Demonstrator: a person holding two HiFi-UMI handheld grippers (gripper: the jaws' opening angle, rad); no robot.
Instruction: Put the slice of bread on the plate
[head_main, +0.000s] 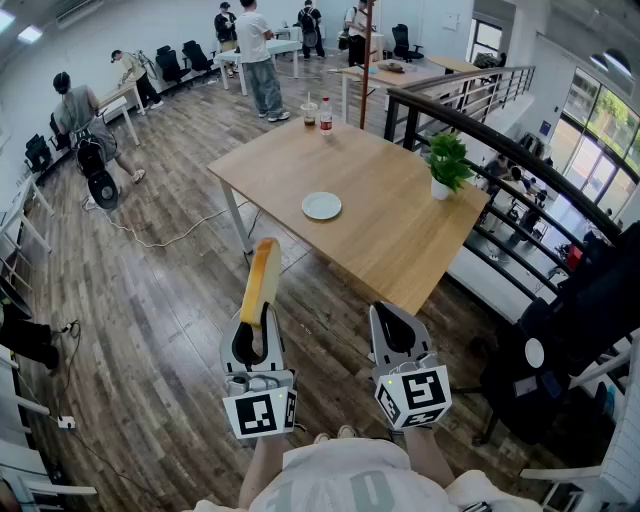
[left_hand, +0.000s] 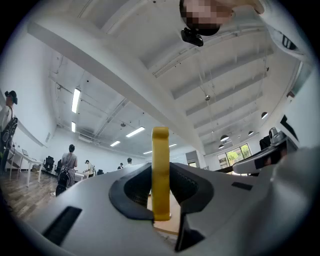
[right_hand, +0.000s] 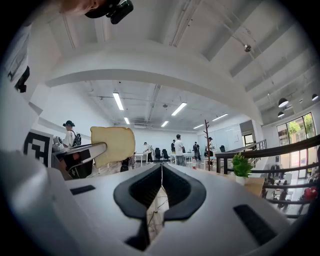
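Note:
My left gripper (head_main: 260, 322) is shut on a slice of bread (head_main: 261, 282), which stands on edge and sticks up and forward out of the jaws. In the left gripper view the bread (left_hand: 160, 172) shows edge-on as a yellow strip pinched between the pads. The right gripper (head_main: 392, 322) is shut with nothing in it; its jaws meet in the right gripper view (right_hand: 161, 192), where the bread (right_hand: 113, 145) shows flat-on at the left. A small white plate (head_main: 321, 206) lies on the wooden table (head_main: 380, 230), well ahead of both grippers.
A potted plant (head_main: 446, 165) stands near the table's right edge; a cup (head_main: 309, 113) and a bottle (head_main: 325, 116) stand at its far corner. A black railing (head_main: 520, 150) runs along the right. Several people stand at tables in the background. A cable (head_main: 160, 240) trails over the wooden floor.

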